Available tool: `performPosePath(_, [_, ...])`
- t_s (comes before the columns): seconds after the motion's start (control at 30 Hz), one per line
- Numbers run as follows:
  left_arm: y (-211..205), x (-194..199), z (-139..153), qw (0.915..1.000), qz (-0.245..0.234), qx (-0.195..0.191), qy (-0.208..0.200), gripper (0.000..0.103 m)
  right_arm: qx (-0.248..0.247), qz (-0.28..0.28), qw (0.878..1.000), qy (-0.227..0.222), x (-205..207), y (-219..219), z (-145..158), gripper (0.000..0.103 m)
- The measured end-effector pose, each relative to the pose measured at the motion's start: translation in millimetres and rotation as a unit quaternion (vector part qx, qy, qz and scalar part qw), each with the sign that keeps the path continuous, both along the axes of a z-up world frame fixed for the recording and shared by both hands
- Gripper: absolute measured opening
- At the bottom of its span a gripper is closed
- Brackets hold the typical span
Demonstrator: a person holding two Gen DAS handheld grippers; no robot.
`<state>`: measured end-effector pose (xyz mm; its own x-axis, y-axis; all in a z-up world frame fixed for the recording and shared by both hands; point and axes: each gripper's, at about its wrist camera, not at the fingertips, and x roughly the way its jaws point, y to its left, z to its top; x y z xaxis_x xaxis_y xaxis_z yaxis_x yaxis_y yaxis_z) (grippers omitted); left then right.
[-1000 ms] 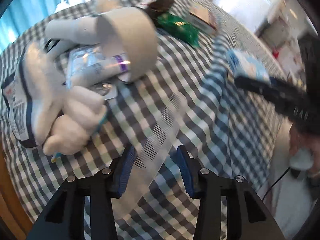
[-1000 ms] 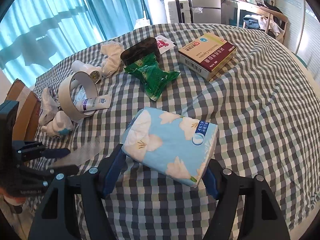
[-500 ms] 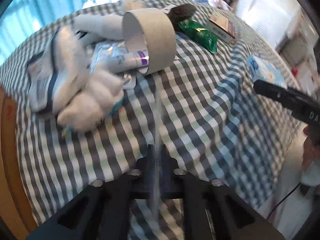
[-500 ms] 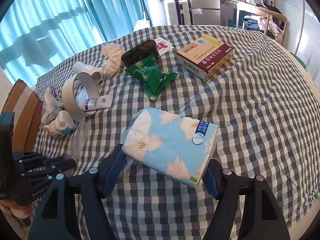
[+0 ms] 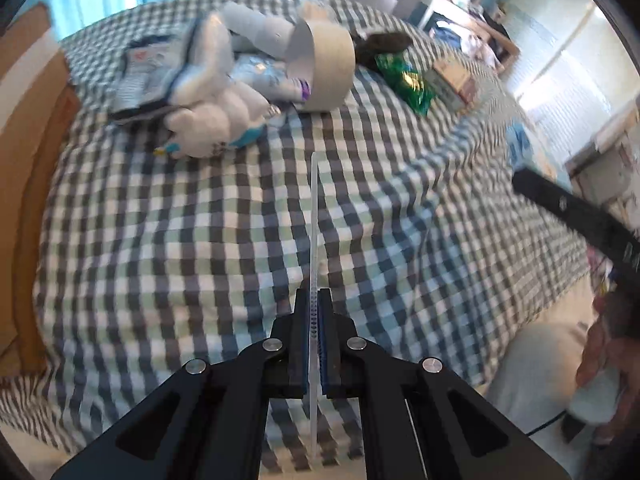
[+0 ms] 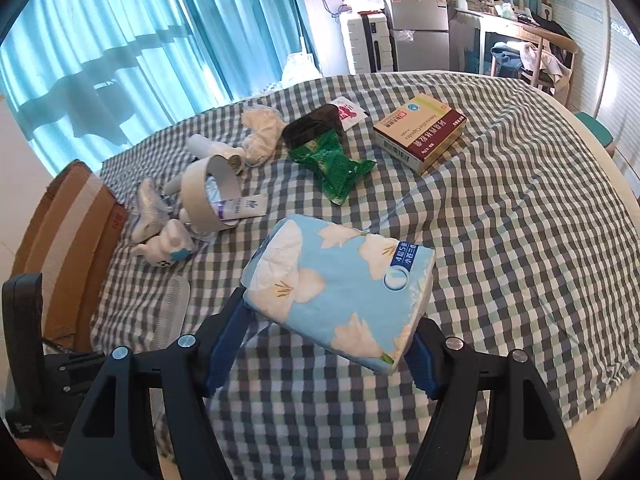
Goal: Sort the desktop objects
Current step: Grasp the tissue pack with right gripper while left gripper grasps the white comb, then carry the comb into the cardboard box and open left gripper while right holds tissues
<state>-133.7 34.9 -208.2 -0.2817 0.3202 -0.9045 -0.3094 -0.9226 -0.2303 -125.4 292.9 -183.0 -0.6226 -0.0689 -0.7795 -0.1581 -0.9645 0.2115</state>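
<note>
The left gripper (image 5: 315,312) is clamped on a clear ruler (image 5: 314,224), edge-on above the checked tablecloth (image 5: 200,240). The right gripper (image 6: 320,332) grips a blue tissue pack (image 6: 340,280) held off the cloth. Beyond lie a tape roll (image 6: 210,190), green packet (image 6: 332,164) and medicine box (image 6: 420,134).

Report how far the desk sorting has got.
Done: nothing looks grouped yet. In hand: left gripper shut on the clear ruler; right gripper clamps the tissue pack. Left: tape roll, green packet, medicine box lie scattered.
</note>
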Motion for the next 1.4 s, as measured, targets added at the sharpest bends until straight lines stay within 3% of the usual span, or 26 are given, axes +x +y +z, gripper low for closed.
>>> performPosePath(0.33, [-3,19,98,0.9957,0.024,0.02,0.087,0.002,0.006,0.036,0.998,0.05,35,-34,55,0.071])
performPosePath(0.6, [-26,32,148,0.9898,0.045,0.04,0.129,0.002,0.019,0.075,0.992,0.095,57,-73,100,0.071])
performPosePath(0.87, [-76,43,169,0.9817,0.097,0.05,0.156,0.002,0.027,0.132,0.983,0.124,64,-127,130,0.071])
performPosePath(1.1, [-141,29,183,0.971,0.157,0.045,0.175,0.003,0.031,0.182,0.975,0.123,51,-176,134,0.071])
performPosePath(1.27, [-191,8,174,0.963,0.206,0.017,0.173,0.003,0.022,0.216,0.968,0.124,35,-208,135,0.071])
performPosePath(1.4, [-217,-12,158,0.9624,0.22,0.001,0.159,0.003,0.015,0.234,0.965,0.114,23,-230,127,0.071])
